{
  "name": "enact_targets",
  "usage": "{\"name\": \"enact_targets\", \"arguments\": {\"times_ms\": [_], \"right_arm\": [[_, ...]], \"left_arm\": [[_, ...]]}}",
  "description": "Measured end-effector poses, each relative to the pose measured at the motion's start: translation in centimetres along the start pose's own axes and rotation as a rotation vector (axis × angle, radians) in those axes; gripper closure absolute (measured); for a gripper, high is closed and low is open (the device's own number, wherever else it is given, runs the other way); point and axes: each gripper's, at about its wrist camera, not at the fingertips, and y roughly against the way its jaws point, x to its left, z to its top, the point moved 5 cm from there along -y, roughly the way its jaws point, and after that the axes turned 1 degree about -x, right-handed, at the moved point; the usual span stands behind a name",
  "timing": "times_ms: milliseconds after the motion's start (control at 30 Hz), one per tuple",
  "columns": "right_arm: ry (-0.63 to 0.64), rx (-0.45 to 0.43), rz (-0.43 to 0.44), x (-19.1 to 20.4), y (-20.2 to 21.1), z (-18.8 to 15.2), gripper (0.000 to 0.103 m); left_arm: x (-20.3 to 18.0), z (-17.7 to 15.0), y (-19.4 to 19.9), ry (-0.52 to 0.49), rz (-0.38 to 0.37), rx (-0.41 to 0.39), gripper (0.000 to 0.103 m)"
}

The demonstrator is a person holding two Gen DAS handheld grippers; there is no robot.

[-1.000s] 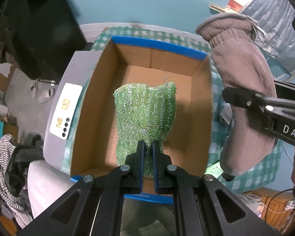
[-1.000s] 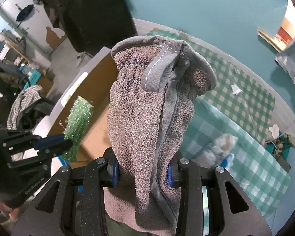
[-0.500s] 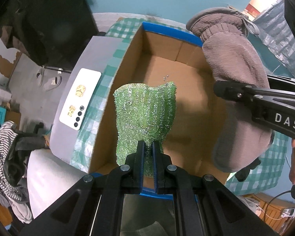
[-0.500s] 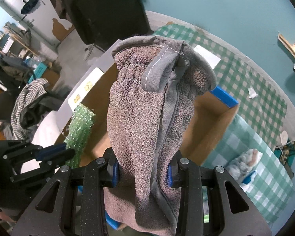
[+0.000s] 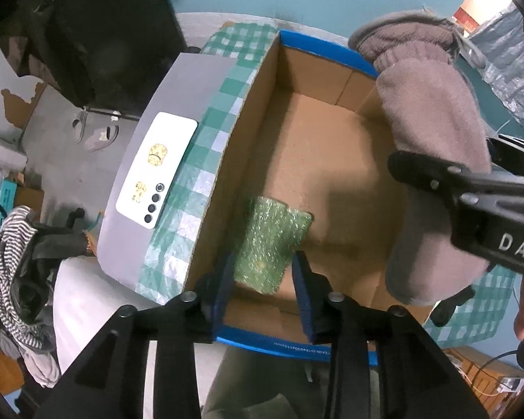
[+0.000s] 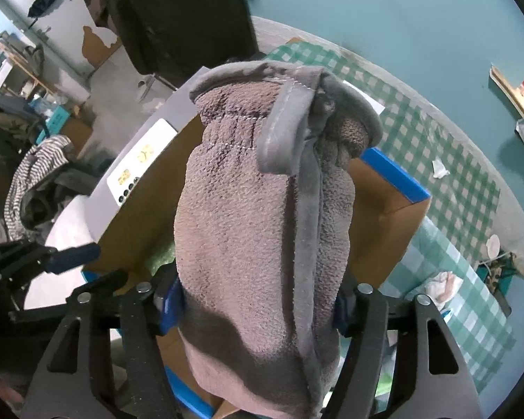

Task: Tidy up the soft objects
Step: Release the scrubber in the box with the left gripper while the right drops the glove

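Both wrist views carry heavy fisheye bending, with black vignette corners and straight edges such as the cardboard box (image 5: 332, 160) rim bowed outward. Light is even, cool and fairly dim indoors, with one blown-out bright patch at the upper right of the left wrist view and soft shadows on the box floor beside the green sponge (image 5: 270, 244), which is smeared by motion blur. In the right wrist view the grey mitt (image 6: 262, 230) fills the centre in sharp detail with a dark shadow across its lower part, while the background room goes soft toward the edges.
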Motion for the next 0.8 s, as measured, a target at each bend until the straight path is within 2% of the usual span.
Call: {"name": "enact_targets", "arguments": {"times_ms": [133, 233, 800], "right_arm": [[0.007, 0.0, -0.022, 0.0, -0.2, -0.1, 0.031], [0.029, -0.009, -0.036, 0.1, -0.3, -0.2, 0.021], [0.025, -0.017, -0.021, -0.5, 0.7, 0.0, 0.02]], "left_arm": [[-0.2, 0.0, 0.1, 0.006, -0.012, 0.002, 0.064], [-0.5, -0.1, 0.1, 0.003, -0.017, 0.006, 0.064], [-1.0, -0.2, 0.5, 0.017, -0.026, 0.001, 0.064]]}}
